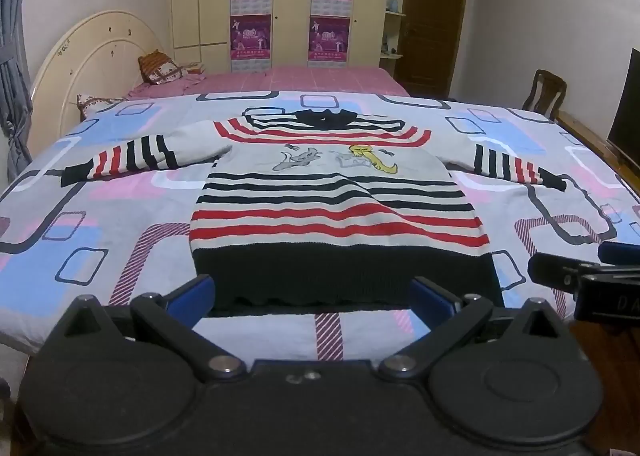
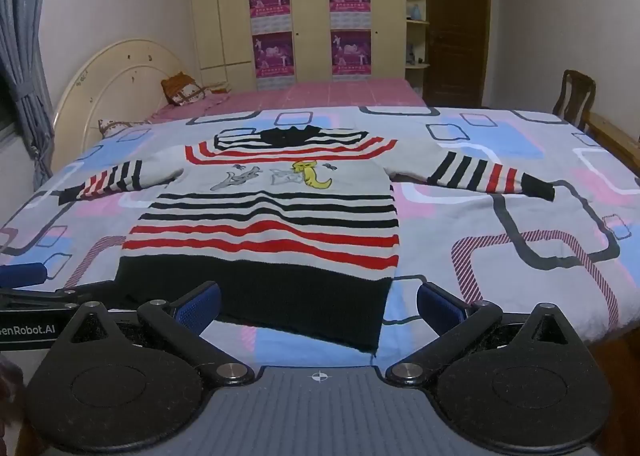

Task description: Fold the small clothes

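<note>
A small striped sweater [image 1: 336, 200], grey with red and black stripes, a black hem and cartoon figures on the chest, lies flat and face up on the bed, both sleeves spread out. It also shows in the right wrist view [image 2: 272, 224]. My left gripper [image 1: 312, 296] is open and empty, just short of the middle of the black hem. My right gripper [image 2: 318, 304] is open and empty near the hem's right corner. The right gripper also shows at the right edge of the left wrist view [image 1: 576, 268]; the left gripper shows at the left edge of the right wrist view [image 2: 28, 276].
The sweater lies on a patterned bedspread [image 1: 100, 224] in grey, blue and pink. A pink bed [image 1: 320, 80] with pillows and a cream headboard [image 1: 92, 60] stands behind. A wooden chair [image 1: 546, 94] and a dark screen [image 1: 626, 108] are on the right; wardrobes and a door at the back.
</note>
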Action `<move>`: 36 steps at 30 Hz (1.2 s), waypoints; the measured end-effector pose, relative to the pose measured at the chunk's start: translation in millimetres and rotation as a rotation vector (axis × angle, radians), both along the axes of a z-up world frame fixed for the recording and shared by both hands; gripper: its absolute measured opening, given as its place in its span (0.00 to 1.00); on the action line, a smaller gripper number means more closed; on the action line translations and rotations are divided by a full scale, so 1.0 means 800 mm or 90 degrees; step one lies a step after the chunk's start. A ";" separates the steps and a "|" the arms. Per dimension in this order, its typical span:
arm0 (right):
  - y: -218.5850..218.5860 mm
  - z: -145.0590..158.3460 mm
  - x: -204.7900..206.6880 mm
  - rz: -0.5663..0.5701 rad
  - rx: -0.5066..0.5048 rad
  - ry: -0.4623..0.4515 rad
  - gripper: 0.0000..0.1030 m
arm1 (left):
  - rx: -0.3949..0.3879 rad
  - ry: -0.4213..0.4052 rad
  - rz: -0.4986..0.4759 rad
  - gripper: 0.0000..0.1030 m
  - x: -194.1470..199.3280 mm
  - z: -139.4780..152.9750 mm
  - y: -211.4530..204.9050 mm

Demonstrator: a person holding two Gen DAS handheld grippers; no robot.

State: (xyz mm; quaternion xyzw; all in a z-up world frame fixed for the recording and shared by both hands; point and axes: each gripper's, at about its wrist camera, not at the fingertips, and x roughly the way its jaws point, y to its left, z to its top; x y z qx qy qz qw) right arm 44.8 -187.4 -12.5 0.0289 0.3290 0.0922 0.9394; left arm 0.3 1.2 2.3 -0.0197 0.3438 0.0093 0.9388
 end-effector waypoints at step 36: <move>0.007 0.002 0.001 0.007 -0.006 -0.004 1.00 | 0.003 0.003 0.011 1.00 -0.006 0.000 0.003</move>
